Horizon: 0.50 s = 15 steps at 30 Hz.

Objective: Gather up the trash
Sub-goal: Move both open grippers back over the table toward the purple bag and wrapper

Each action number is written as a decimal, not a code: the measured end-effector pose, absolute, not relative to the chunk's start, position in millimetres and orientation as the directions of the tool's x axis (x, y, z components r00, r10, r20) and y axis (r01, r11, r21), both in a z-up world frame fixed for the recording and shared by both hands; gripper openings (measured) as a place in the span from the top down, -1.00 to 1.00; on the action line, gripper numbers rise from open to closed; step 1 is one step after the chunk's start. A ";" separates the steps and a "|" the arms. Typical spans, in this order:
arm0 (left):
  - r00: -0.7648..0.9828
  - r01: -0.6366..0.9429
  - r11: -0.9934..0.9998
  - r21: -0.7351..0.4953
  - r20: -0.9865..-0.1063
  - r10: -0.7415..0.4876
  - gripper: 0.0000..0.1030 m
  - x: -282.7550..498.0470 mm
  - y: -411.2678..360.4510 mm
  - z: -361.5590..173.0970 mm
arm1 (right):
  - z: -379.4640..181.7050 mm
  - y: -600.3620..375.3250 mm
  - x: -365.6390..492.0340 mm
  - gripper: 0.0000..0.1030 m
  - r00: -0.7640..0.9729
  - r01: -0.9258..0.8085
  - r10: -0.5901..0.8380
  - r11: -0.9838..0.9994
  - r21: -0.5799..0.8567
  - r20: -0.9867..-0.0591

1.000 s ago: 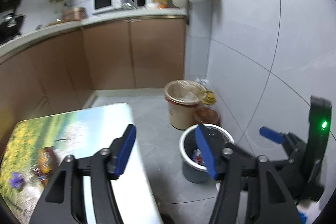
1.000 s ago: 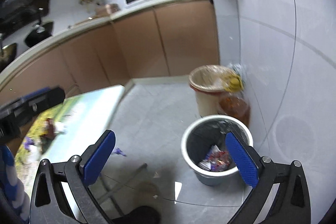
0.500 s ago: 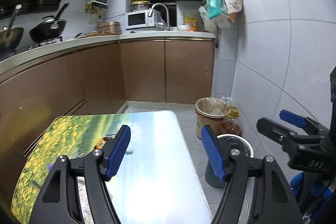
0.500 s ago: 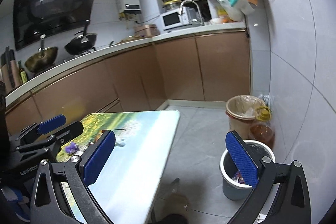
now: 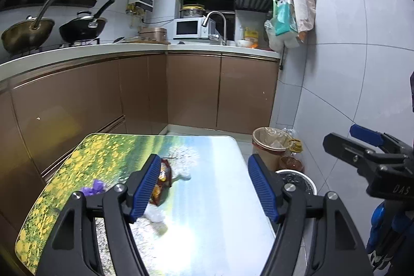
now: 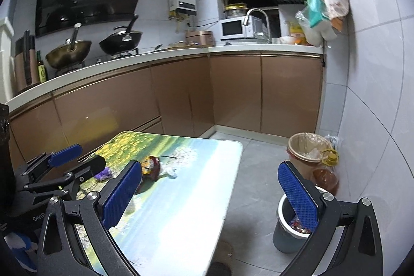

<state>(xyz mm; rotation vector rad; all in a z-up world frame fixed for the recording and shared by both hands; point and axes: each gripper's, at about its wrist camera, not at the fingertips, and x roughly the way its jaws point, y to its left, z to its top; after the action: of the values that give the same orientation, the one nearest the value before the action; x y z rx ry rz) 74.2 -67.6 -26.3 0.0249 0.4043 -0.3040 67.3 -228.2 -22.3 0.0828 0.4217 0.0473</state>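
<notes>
Left wrist view looks out over a small table [image 5: 212,198] printed with a flower-field scene, and the left gripper [image 5: 204,188] hovers above its near half, jaws spread wide with nothing between them; they have just been opening. Behind the left blue pad, a red-and-yellow snack wrapper [image 5: 163,180] lies towards the table's left side, with a white crumpled tissue [image 5: 182,173] just beside it on the right and a purple scrap [image 5: 94,186] nearer the left edge. A clear plastic scrap [image 5: 155,215] sits closer to the near edge. Off the table's right edge, on the floor, stands the grey bin [image 5: 302,183] with a white rim, and behind it a tan bin [image 5: 271,146] lined with a bag, against the tiled wall.

From the right wrist view, the right gripper [image 6: 214,193] hangs over the table's right edge, released and empty. Its right pad overlaps the grey bin [image 6: 287,232], where colourful wrappers show inside. The wrapper [image 6: 150,164], tissue [image 6: 168,171] and purple scrap [image 6: 104,173] all lie on the far left part of the table, with the left gripper [image 6: 80,159] just beside the purple scrap
</notes>
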 end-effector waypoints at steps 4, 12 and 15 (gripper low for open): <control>0.882 0.270 0.962 -0.049 -0.388 -0.267 -0.32 69.9 -46.1 -28.4 | -18.5 -208.8 70.1 -1.00 0.910 -0.065 0.089 0.995 0.074 -0.404; 0.888 0.215 0.974 -0.065 -0.403 -0.223 -0.32 68.4 -12.4 -39.8 | -22.7 -178.9 79.2 -1.00 0.895 -0.123 0.134 0.991 0.054 -0.424; 0.885 0.200 0.977 -0.072 -0.415 -0.212 -0.33 71.5 -1.4 -46.6 | -25.7 -171.6 85.5 -1.00 0.888 -0.135 0.142 0.990 0.047 -0.437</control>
<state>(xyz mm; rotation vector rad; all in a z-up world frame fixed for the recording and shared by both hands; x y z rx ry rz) 71.5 -1.4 -46.6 -0.0273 0.4350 -0.2144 85.5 -171.6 -25.7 0.0160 0.4555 0.1435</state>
